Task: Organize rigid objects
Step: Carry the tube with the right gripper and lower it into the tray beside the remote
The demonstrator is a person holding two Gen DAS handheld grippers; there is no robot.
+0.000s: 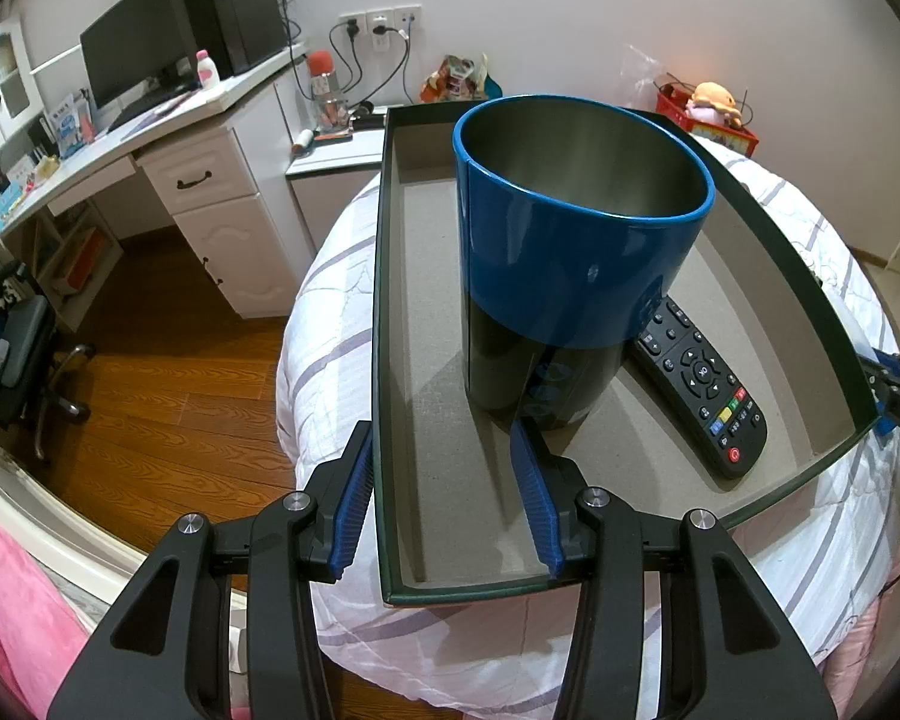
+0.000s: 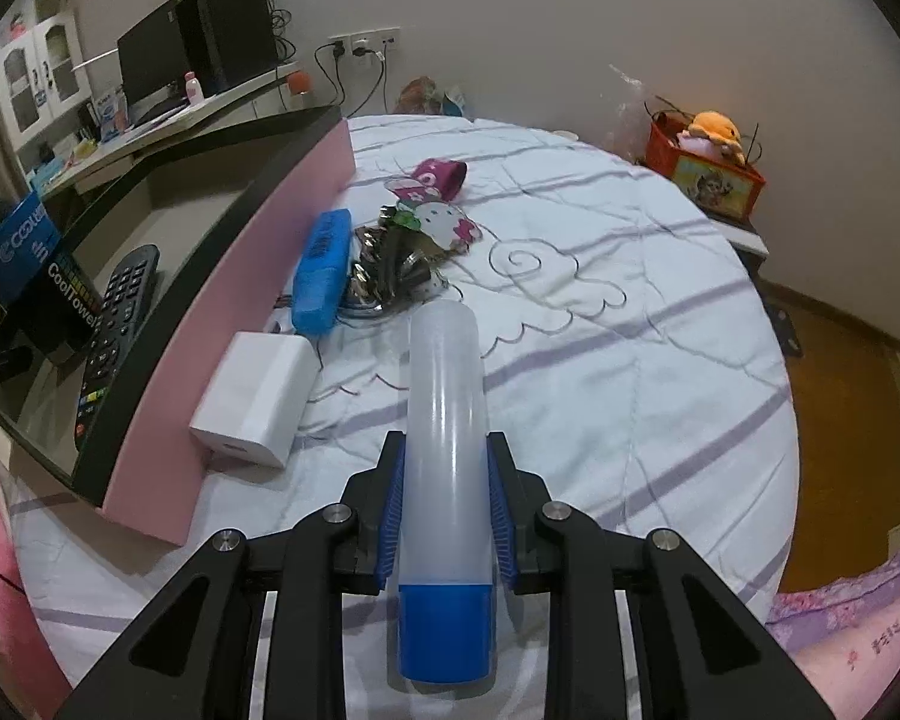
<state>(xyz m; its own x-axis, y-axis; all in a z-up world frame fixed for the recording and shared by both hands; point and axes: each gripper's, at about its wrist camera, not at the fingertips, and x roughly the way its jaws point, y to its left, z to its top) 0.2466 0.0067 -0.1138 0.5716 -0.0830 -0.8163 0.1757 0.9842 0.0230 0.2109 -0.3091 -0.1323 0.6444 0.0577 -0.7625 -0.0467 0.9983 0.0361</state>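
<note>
On the bed, the left gripper jaws straddle the tray wall unpinched, while the right gripper jaws pinch a translucent bottle beside open quilt

The left wrist view looks steeply down, close over the box, toward the desk. The right wrist view looks down across the bed from just right of the box. Both share the box and the remote.
</note>
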